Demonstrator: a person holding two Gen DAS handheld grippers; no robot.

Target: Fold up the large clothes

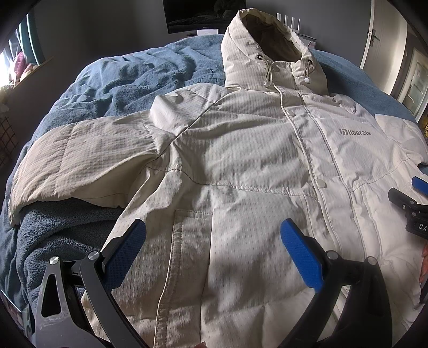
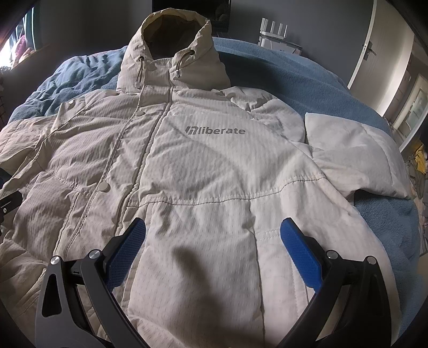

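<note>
A large cream hooded jacket (image 1: 240, 150) with a grey "liberate" print lies face up and spread flat on a bed, hood at the far end, both sleeves out to the sides. My left gripper (image 1: 212, 230) hovers open over the jacket's lower left front, above a pocket flap. The other gripper's blue and black tips (image 1: 412, 195) show at the right edge of the left wrist view. In the right wrist view the same jacket (image 2: 214, 166) fills the frame, and my right gripper (image 2: 212, 230) stands open over its lower right front, holding nothing.
A rumpled blue fleece blanket (image 1: 128, 77) covers the bed (image 2: 307, 80) under the jacket. A dark screen (image 1: 198, 13) and a white router (image 2: 272, 29) stand beyond the bed's far end. A white door (image 2: 366, 45) is at the right, a bright window at the far left.
</note>
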